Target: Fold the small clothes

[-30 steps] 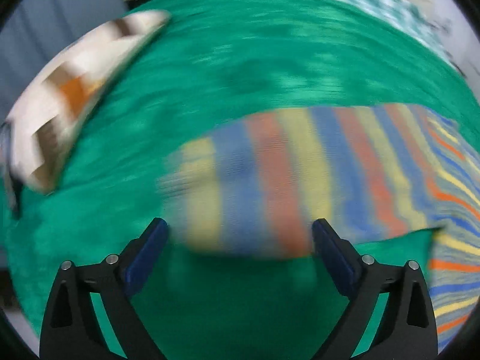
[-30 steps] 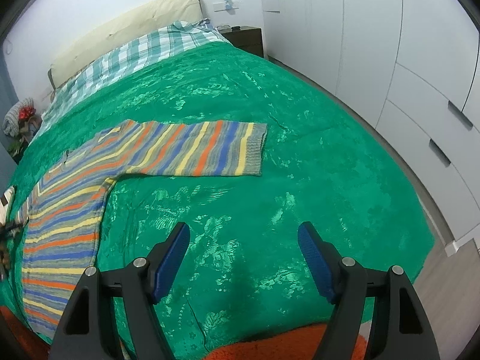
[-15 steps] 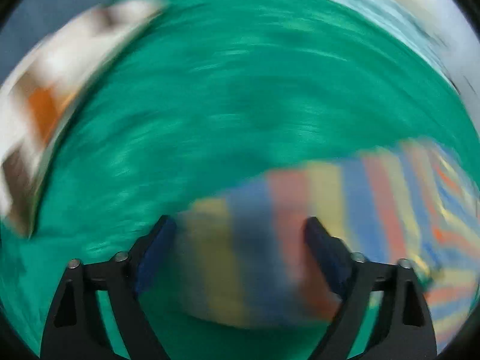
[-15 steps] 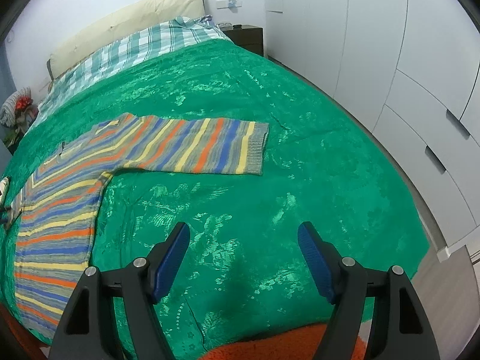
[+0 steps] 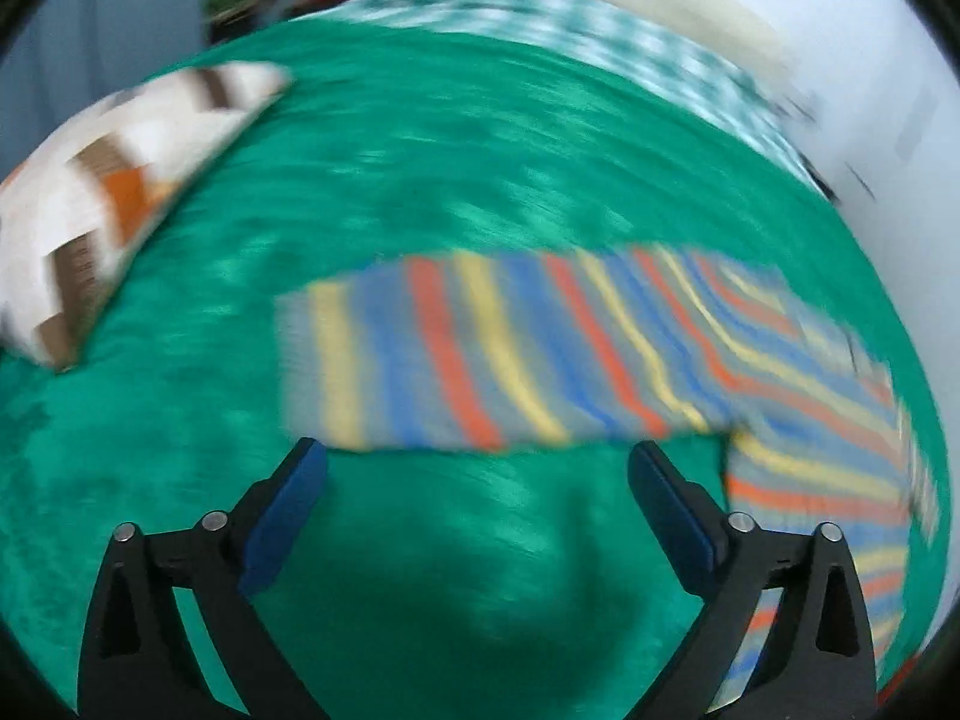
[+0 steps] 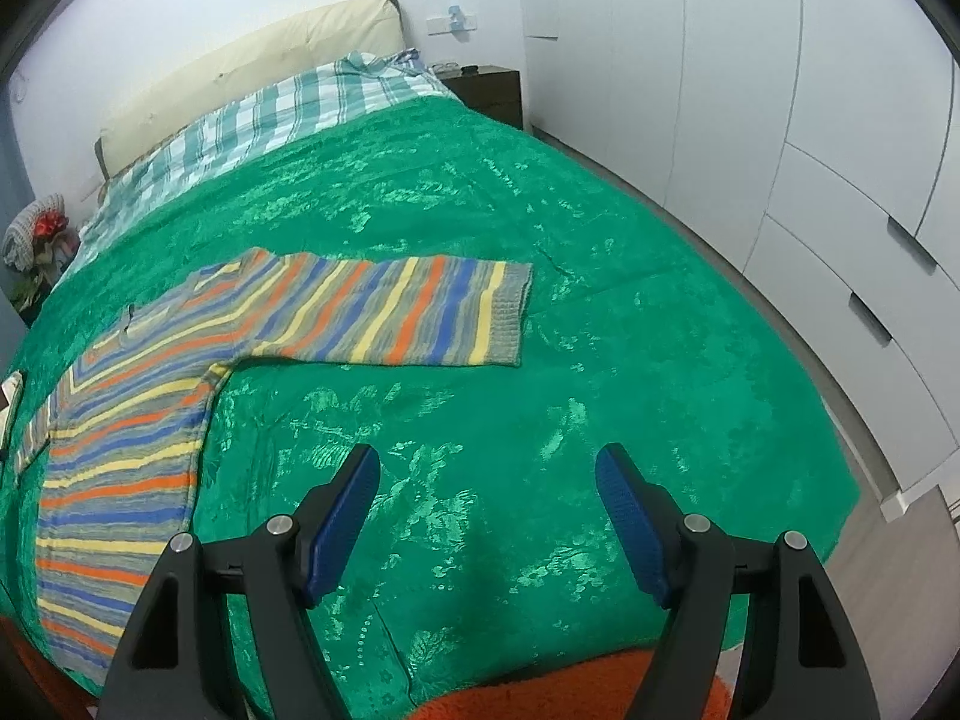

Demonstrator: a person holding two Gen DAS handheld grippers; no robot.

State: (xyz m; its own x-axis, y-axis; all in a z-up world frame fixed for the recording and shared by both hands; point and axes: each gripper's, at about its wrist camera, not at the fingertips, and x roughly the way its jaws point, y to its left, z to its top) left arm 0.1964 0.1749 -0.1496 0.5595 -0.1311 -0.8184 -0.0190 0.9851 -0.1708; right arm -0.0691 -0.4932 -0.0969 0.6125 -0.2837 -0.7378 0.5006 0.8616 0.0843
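Note:
A striped knit sweater (image 6: 180, 360) in blue, orange, yellow and grey lies flat on the green bedspread (image 6: 510, 240). One sleeve (image 6: 420, 318) stretches out to the right in the right wrist view. In the blurred left wrist view the other sleeve (image 5: 480, 354) lies just beyond my left gripper (image 5: 477, 468), whose jaws are opening wide with nothing between them. My right gripper (image 6: 487, 474) hangs open over bare bedspread, well short of the sleeve's cuff (image 6: 510, 312).
A patterned white, brown and orange cushion (image 5: 114, 204) lies at the left on the bed. A checked sheet (image 6: 288, 114) and a cream headboard (image 6: 252, 66) are at the far end. White wardrobes (image 6: 780, 120) line the right side, past the bed's edge. An orange fuzzy item (image 6: 570, 690) is near my right gripper.
The left wrist view has swung: the sleeve lay between the jaws half a second ago and now lies beyond the fingertips. The right gripper has kept still; the sweater's body shifted slightly.

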